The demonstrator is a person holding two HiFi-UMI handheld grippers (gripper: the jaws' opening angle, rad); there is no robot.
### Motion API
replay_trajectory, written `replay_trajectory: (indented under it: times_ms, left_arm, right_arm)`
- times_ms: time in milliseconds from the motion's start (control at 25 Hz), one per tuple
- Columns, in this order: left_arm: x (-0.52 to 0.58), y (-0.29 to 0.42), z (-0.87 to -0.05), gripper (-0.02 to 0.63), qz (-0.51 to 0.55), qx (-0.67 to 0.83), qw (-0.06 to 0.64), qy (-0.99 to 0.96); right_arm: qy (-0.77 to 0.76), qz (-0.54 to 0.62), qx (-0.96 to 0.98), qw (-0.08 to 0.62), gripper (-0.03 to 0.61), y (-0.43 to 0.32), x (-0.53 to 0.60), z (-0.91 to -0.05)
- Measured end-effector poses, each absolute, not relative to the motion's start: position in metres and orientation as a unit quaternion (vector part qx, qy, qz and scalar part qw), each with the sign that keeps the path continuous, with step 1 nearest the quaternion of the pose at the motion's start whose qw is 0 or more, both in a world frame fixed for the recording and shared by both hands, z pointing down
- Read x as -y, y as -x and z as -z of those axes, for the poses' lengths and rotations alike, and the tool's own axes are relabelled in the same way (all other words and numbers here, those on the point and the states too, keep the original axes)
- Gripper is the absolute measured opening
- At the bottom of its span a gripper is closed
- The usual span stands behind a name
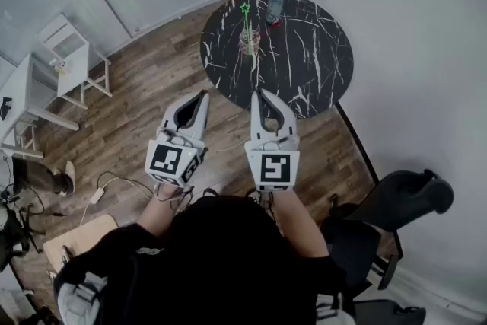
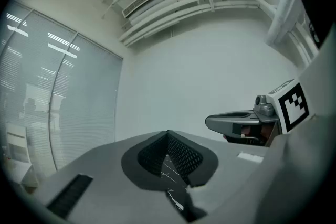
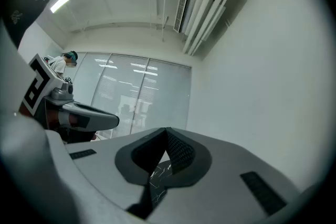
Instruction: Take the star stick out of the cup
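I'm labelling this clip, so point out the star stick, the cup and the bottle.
star stick [image 1: 245,9], head view, on the green star at its top.
cup [image 1: 249,44], head view, on its clear wall.
bottle [image 1: 275,5], head view, on its body.

Green star stick [image 1: 245,9] upright in clear cup [image 1: 249,43] on table [image 1: 319,65].

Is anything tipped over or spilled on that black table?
No, nothing stands out. The cup stands upright on the round table with the green star stick poking up out of it. The bottle beside it is upright too, and no spill shows.
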State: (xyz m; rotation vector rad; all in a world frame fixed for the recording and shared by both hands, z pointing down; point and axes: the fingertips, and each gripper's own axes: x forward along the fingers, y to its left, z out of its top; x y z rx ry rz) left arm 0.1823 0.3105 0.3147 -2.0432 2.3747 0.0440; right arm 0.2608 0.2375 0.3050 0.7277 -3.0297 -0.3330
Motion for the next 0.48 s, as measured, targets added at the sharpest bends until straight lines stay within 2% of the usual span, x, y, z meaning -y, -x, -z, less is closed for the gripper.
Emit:
replay_trajectory:
  times_ms: [200,480]
  left_arm:
    - [-0.332,-0.163,-0.325,-0.002,-0.004,-0.750,-0.009,0.661]
    - [-0.383,-0.120,-0.351,-0.002,0.018,-0.748,-0.031,0.662]
  right_arm:
    - [-0.213,0.082,0.974,-0.021,-0.003,-0.239,-0.262,-0.304]
    - [-0.146,0.087,0.986,0.008,-0.003,-0.203,-0.304,-0.334]
